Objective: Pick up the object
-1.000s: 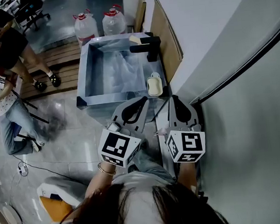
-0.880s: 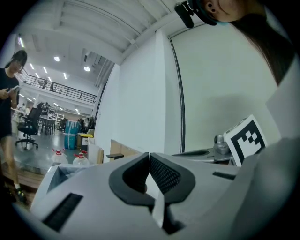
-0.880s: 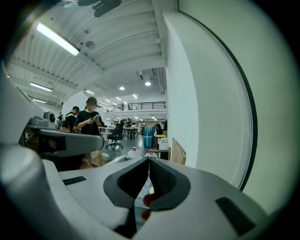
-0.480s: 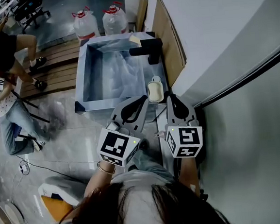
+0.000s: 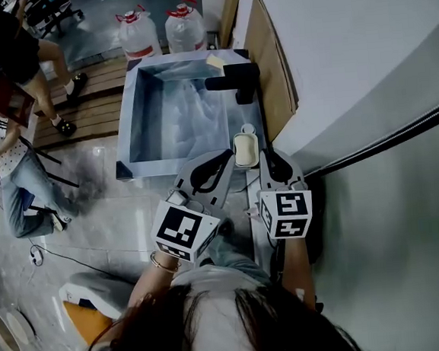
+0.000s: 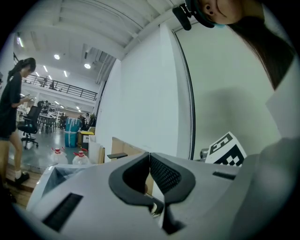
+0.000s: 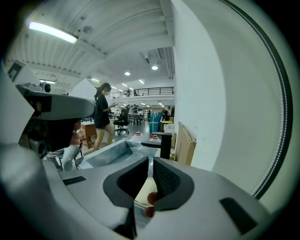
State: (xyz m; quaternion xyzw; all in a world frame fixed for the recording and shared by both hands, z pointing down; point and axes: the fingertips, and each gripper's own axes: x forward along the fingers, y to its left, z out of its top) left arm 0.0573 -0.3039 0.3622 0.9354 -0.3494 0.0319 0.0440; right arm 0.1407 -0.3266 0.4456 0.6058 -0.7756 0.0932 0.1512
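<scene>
The left gripper (image 5: 225,156) and right gripper (image 5: 267,153) both have their jaws pressed together on nothing. To take the pale block (image 5: 245,149) on the sink (image 5: 126,152) rim, the right one should open wide first, then straddle it squarely.

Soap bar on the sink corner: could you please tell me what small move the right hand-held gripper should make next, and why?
Probably open the right hand-held gripper first: its jaws stand together, while the soap bar lies just ahead on the sink rim, not yet gripped.
</scene>
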